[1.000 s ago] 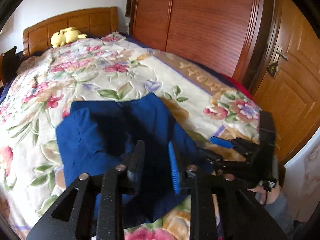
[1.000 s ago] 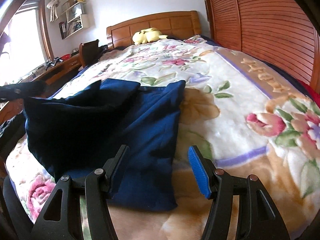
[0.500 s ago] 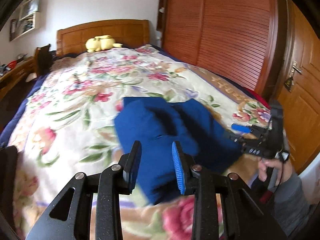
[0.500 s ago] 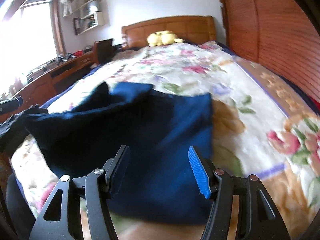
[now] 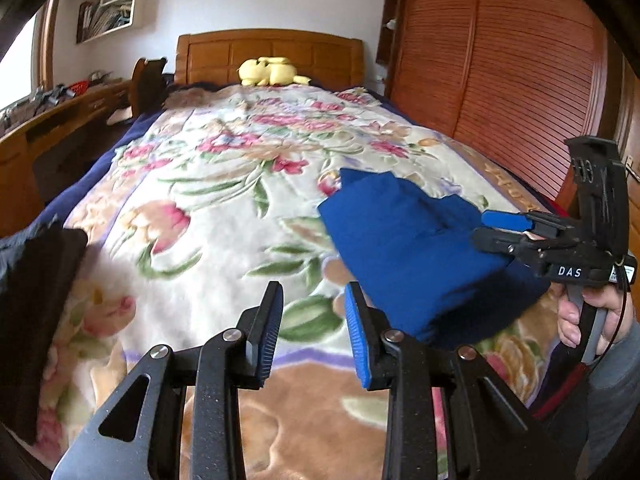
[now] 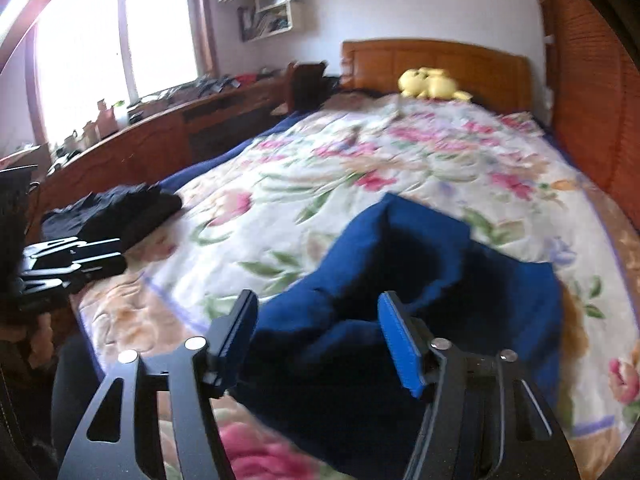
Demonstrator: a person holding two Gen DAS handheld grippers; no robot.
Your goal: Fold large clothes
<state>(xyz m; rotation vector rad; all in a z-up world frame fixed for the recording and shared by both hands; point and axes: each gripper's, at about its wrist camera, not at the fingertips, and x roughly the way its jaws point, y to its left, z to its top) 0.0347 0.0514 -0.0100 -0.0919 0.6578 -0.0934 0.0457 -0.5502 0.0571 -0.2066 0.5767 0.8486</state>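
Observation:
A dark blue folded garment (image 5: 416, 248) lies on the floral blanket (image 5: 224, 200) near the bed's foot; it also shows in the right wrist view (image 6: 420, 292). My left gripper (image 5: 314, 330) is open and empty, over bare blanket to the left of the garment. My right gripper (image 6: 320, 338) is open and empty, low over the garment's near edge. The right gripper also shows in the left wrist view (image 5: 500, 228), over the garment's right side. The left gripper appears at the left edge of the right wrist view (image 6: 72, 258).
A pile of black clothes (image 6: 116, 210) lies at the bed's left edge, also in the left wrist view (image 5: 36, 280). A yellow plush toy (image 5: 270, 72) sits by the headboard. A wooden desk (image 6: 168, 128) runs along the left, a wardrobe (image 5: 500, 68) along the right.
Both grippers have swung to the left. The garment has shifted to the right in both views. The left gripper has come off the garment and now hangs over bare blanket.

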